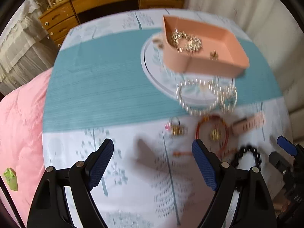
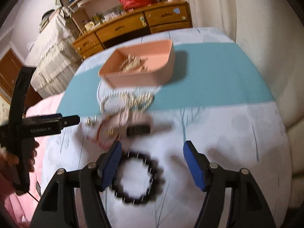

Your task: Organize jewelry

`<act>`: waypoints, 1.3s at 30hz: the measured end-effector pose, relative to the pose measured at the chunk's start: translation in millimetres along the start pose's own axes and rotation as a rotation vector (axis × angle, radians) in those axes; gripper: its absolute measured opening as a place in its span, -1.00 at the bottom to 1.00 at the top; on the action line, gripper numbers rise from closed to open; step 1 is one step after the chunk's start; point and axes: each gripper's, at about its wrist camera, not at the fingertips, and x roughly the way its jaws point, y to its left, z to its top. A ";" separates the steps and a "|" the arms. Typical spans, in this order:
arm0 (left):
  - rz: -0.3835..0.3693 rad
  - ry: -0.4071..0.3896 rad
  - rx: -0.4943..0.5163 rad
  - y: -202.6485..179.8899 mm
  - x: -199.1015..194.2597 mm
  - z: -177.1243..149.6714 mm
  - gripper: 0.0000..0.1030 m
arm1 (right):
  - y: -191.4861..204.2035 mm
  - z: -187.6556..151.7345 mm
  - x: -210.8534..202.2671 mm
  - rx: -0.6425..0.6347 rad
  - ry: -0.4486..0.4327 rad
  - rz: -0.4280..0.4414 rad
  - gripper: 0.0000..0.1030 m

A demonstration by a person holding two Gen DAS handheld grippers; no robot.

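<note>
Looking along left gripper (image 1: 153, 148): jaws wide apart, nothing between them, hovering over cloth (image 1: 95, 87). Pink tray (image 1: 224, 36) far right on white plate (image 1: 152, 72), gold pieces (image 1: 185, 40) heaped inside. Pearl strand (image 1: 205, 95) looped over plate edge. Red cord bracelet (image 1: 212, 129) with gold charm just ahead of right finger; black bead bracelet (image 1: 248, 153) beside it. All blurred.

Right wrist view: right gripper (image 2: 153, 149) spread wide, gripping nothing, black bead bracelet (image 2: 136, 178) lying between fingers, touching left pad (image 2: 111, 166). Tray (image 2: 138, 66) beyond. "GenRobot.AI" on left gripper (image 2: 57, 122), handle in hand (image 2: 20, 159) at left edge.
</note>
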 end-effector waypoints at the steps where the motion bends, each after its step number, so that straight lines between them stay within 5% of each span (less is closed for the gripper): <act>1: -0.005 0.020 0.007 -2.3 2.2 -4.0 0.62 | 4.2 -6.3 0.2 -0.012 0.013 -0.011 0.37; 11: -0.093 0.043 0.167 -53.3 7.8 -21.3 0.77 | 15.9 -31.3 11.2 -0.076 0.071 -0.060 0.37; 23: -0.034 -0.065 0.335 -100.9 28.9 -24.0 0.77 | 18.3 -46.5 10.5 -0.058 0.056 -0.126 0.35; 31: -0.092 -0.060 0.280 -88.5 34.6 -15.7 0.74 | 15.9 -48.6 15.0 -0.029 0.069 -0.142 -0.12; 36: -0.103 -0.096 0.286 -87.0 33.1 -8.4 0.42 | 6.5 -44.6 18.1 0.025 0.068 -0.134 -0.59; 39: -0.107 -0.116 0.286 -88.5 30.4 -6.7 0.11 | 1.7 -42.8 18.2 0.053 0.070 -0.114 -0.62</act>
